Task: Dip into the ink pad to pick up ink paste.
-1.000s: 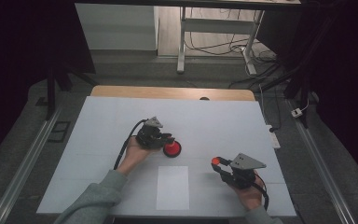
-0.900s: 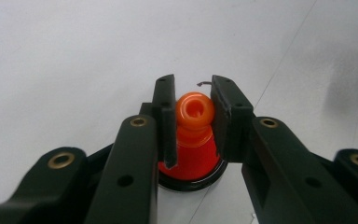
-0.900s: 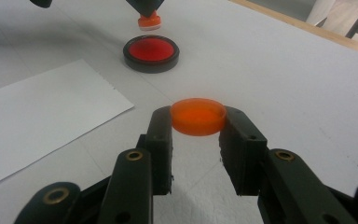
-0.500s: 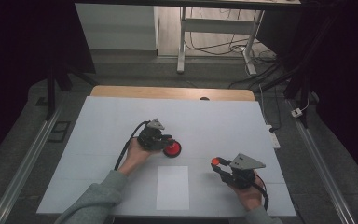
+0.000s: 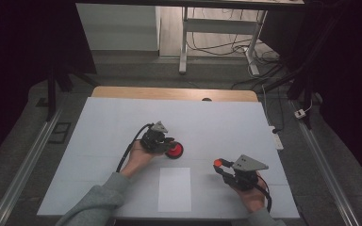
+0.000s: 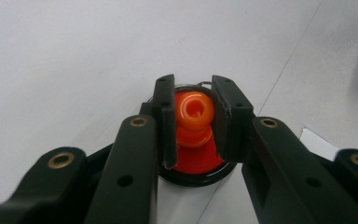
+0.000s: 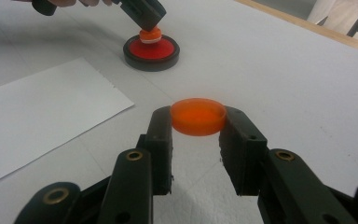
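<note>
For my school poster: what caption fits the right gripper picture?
Right tongs pinch an orange cap above the white table.

Lab test bay: white-covered surface (image 5: 217,117) on metal floor rails (image 5: 23,160), loose cables (image 5: 217,44) and a power strip (image 5: 274,136) on the floor, dark surroundings.

one red disc (image 5: 174,150), one orange cap (image 7: 198,115), one paper sheet (image 5: 175,189)

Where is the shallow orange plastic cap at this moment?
The shallow orange plastic cap sits clamped between the right gripper's jaws, at the right of the high view, just right of the white paper sheet.
</note>
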{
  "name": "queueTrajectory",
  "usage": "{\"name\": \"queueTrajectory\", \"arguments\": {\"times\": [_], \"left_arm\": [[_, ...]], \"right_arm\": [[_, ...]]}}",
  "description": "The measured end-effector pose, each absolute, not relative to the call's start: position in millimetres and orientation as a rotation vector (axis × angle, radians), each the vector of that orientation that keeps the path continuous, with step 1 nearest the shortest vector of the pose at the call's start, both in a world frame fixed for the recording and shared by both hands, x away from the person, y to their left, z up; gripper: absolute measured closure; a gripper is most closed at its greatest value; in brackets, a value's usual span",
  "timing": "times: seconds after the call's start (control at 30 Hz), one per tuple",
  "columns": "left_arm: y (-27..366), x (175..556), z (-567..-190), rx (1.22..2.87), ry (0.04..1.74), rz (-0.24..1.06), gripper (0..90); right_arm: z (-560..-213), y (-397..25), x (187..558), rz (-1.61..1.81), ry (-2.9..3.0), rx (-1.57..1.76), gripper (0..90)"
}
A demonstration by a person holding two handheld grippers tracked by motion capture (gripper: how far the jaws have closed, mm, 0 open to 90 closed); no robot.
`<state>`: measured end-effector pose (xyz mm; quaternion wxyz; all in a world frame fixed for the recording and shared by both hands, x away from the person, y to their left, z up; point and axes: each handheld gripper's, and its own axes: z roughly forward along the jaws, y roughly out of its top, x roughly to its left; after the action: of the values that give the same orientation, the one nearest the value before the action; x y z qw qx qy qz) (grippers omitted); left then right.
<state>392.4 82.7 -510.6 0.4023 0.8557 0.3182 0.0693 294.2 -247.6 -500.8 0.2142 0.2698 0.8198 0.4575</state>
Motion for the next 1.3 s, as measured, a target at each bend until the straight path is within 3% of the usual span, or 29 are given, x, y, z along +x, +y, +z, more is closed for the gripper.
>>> {"name": "queueTrajectory", "arguments": {"times": [0.47,1.3], "left_arm": [[74.5,386.2,-514.0,2.223,0.758,0.253,72.1],[74.3,384.5,-517.2,2.210,0.770,0.266,72.5]], "right_arm": [[-500.5,-247.5,294.0,1.272,2.275,0.751,64.5],[-500.5,-246.2,293.0,1.283,2.276,0.750,64.5]]}}
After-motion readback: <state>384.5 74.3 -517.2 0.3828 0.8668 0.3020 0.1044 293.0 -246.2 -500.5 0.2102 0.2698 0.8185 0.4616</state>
